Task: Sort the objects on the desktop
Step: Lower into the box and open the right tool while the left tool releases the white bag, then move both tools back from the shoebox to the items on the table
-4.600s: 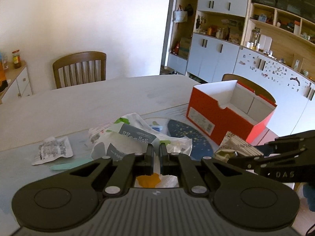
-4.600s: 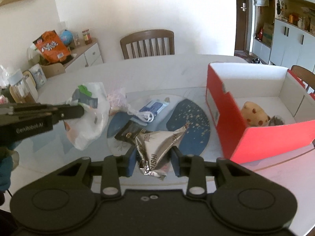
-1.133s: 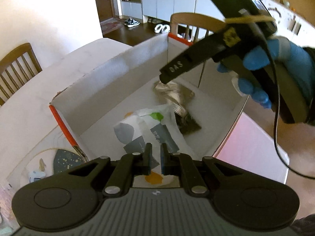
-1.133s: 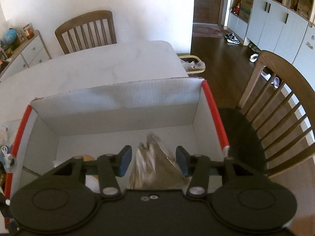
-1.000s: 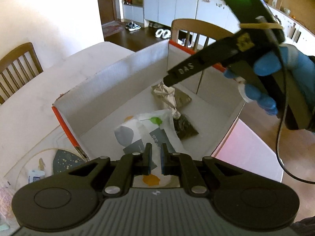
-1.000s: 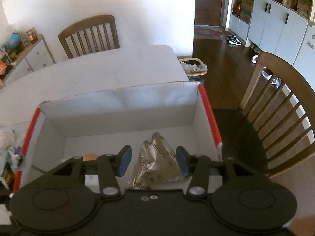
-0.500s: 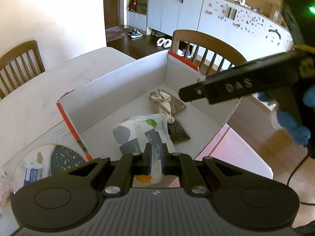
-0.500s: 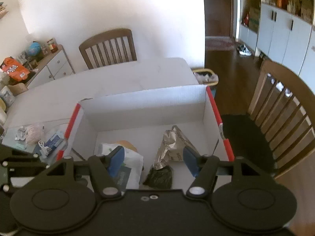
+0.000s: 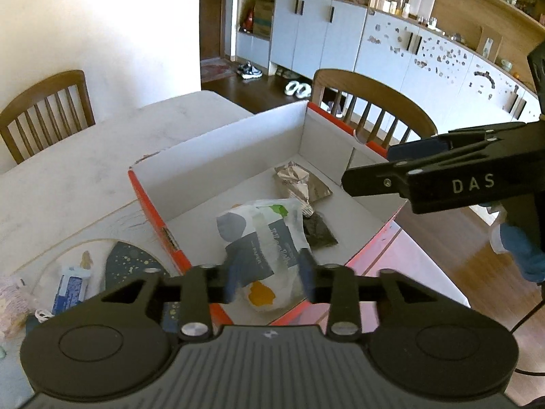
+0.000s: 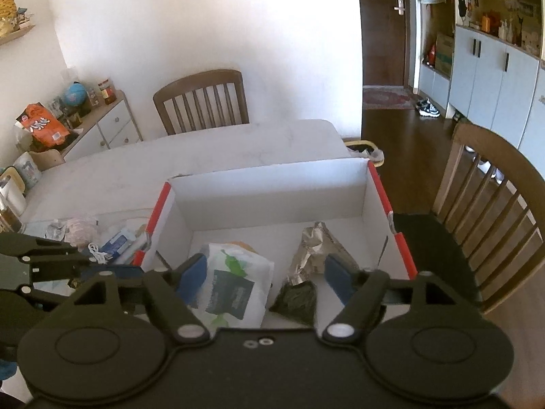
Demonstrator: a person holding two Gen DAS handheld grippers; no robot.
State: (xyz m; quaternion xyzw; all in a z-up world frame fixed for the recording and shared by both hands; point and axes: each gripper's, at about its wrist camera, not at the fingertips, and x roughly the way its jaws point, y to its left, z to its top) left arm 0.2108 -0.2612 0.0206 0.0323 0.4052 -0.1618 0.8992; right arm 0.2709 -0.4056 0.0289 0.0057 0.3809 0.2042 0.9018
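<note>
Desktop objects, sorted portion: three items lie on the floor of the red-and-white cardboard box (image 10: 376, 184), all below and ahead of both sets of jaws.

White plastic bag (image 9: 264, 235), printed with grey and green patches and an orange spot. It lies directly beneath the left gripper (image 9: 267, 277), whose jaws are spread apart with the bag showing between them; whether the blurred fingers (image 9: 230, 274) touch the bag cannot be told. In the right wrist view the same bag (image 10: 233, 279) sits just ahead of the left-hand finger of the right gripper (image 10: 265, 274).

Crumpled silver foil packet (image 10: 315, 247), ahead of the right gripper, nearer its right-hand finger, resting free on the box floor. In the left wrist view it lies beyond the bag, toward the far corner (image 9: 299, 182).

Small dark packet (image 10: 296, 298), between the bag and the foil packet, touching both, close in front of the right gripper's open jaws, which hold nothing.

Unsorted portion, left of the box on the table (image 10: 204, 150): blue-and-white packet (image 9: 69, 288), white cable (image 10: 97, 252), pink wrapped item (image 10: 80, 228).

Surroundings: wooden chair (image 10: 494, 211) just right of the box; second wooden chair (image 10: 201, 100) at the far side of the table.
</note>
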